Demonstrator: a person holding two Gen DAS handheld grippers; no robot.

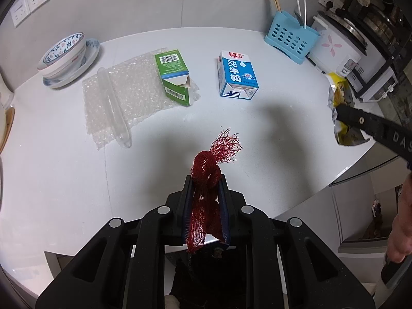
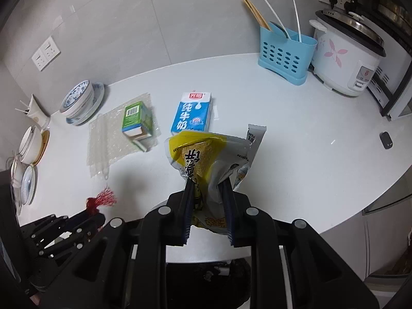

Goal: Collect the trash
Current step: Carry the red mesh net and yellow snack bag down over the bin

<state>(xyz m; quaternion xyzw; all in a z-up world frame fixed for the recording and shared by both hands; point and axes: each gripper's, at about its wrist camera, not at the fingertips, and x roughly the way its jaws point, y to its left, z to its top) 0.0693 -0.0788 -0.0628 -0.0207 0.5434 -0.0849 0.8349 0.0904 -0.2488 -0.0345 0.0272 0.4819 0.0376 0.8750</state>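
Step in hand: carrying-off, as I judge it; both grippers have a piece of trash lifted clear of the surface (image 1: 283, 134) and no bin shows in either view.
Left gripper (image 1: 205, 180): fingers nearly closed, clamped on a wad of red net (image 1: 206, 170), whose frayed end sticks up past the tips at lower centre of the left wrist frame.
Right gripper (image 2: 207, 184): fingers drawn in on a crumpled yellow snack wrapper (image 2: 198, 154), which fans out above the tips at mid-frame in the right wrist view; a grey sachet (image 2: 255, 136) pokes out behind it, and whether it is gripped too I cannot tell.
Trash left on the surface: a green carton (image 1: 175, 77) lying on a sheet of bubble wrap (image 1: 123, 103) at left of centre, a clear tube (image 1: 113, 105) on the same sheet, and a blue milk carton (image 1: 238, 74) just right of it, apart from the sheet.
Not trash, by my reading: stacked bowls (image 1: 64, 54) at upper left, blue cutlery holder (image 1: 289, 38) and rice cooker (image 1: 337, 49) at upper right.
Next move calls for: keeping both grips firm while the loads go to a bin, wherever that stands, then letting go over it. The net is loose and the wrapper slippery, so either could slide out.
After that: the cartons want a wider opening of the fingers; the thin bubble wrap will be awkward to pinch.
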